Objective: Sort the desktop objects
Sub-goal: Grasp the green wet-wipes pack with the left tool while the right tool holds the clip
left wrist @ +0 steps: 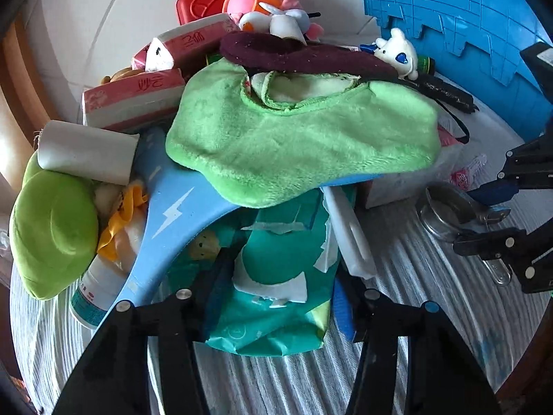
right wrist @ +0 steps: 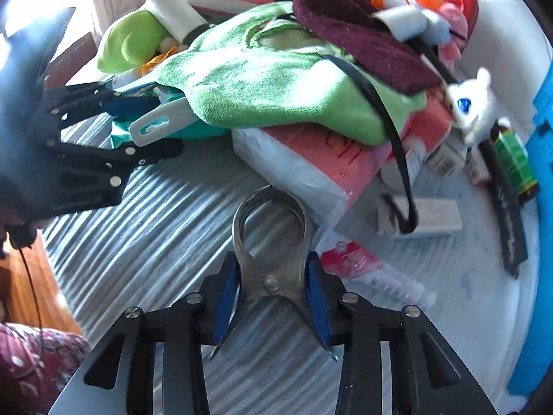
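On the ribbed grey mat [right wrist: 145, 228], your right gripper [right wrist: 274, 287] pinches the metal tool [right wrist: 273, 242]; lift straight. Your left gripper [left wrist: 273, 297] clamps the teal packet [left wrist: 276, 276], lower centre.

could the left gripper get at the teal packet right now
Probably yes. The left gripper already straddles the teal packet, which lies at the near edge of the pile; only the green cloth overhangs its far end.
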